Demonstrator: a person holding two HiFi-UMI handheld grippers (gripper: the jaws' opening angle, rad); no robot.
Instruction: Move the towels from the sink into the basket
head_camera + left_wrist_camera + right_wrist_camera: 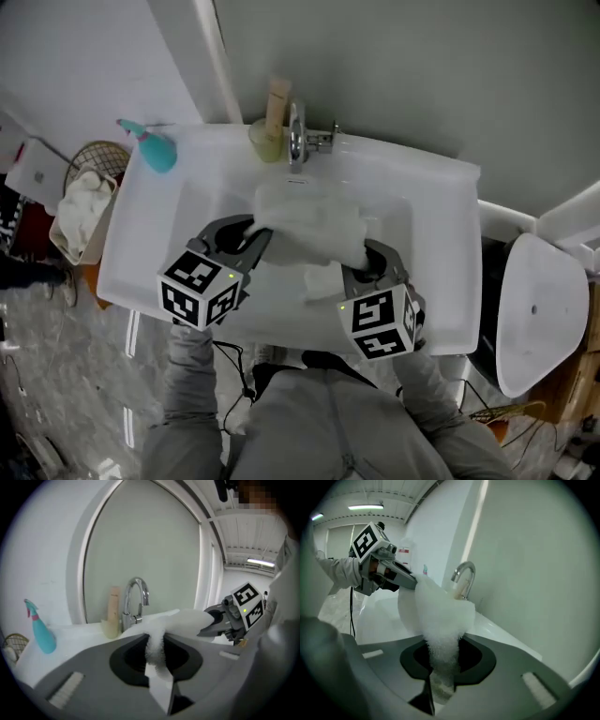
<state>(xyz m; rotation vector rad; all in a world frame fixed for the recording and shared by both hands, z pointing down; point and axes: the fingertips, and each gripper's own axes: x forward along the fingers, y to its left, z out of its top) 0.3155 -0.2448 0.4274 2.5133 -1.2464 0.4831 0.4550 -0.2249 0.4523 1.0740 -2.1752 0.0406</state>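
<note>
A white fluffy towel is stretched between my two grippers above the basin of the white sink. My left gripper is shut on the towel's left end. My right gripper is shut on its right end. A fold of the towel hangs toward the front rim. The wire basket stands on the floor left of the sink, with white towels in it. Each gripper view shows the other gripper: the right gripper and the left gripper.
A chrome faucet and a beige soap bottle stand at the sink's back edge. A blue spray bottle stands at its back left corner. A white lidded bin or toilet is to the right. A wall runs behind the sink.
</note>
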